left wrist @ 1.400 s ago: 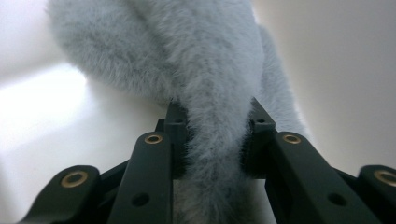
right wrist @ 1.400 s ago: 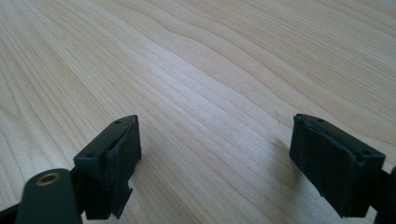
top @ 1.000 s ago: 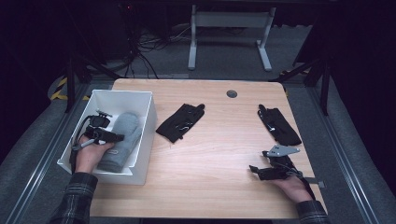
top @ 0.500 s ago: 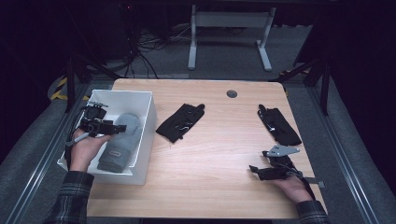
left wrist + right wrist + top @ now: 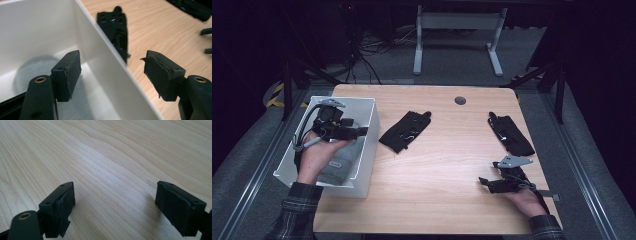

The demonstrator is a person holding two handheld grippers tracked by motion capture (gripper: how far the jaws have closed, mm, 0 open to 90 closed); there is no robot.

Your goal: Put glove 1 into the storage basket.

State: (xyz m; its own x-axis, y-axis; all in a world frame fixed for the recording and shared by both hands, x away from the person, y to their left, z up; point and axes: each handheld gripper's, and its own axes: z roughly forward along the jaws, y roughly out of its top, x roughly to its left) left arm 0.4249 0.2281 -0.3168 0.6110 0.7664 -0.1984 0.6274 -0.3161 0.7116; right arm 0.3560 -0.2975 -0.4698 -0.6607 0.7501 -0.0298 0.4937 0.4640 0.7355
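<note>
A white bin [image 5: 370,131] stands at the table's left, and a grey fabric item [image 5: 340,167] lies on its floor. My left gripper [image 5: 362,132] hovers over the bin, and its jaws have just been opening with nothing between them. Along those jaws I see the bin's wall [image 5: 37,25], the grey fabric item [image 5: 32,68] and a black glove [image 5: 113,25] beyond. That black glove [image 5: 405,132] lies mid-table, and a second black glove [image 5: 511,133] lies at the right. Low over bare wood at the front right sits my right gripper [image 5: 484,183], open and empty [image 5: 116,186].
A dark round grommet [image 5: 460,100] is set in the table's far edge. Bare wood [image 5: 442,170] stretches between the bin and the right gripper. The other hand's jaw tips [image 5: 206,31] show far off in the left gripper view.
My left gripper has risen out of the bin and shifted toward its far right side, jaws wider. The grey item stays in the bin. The right gripper has not moved.
</note>
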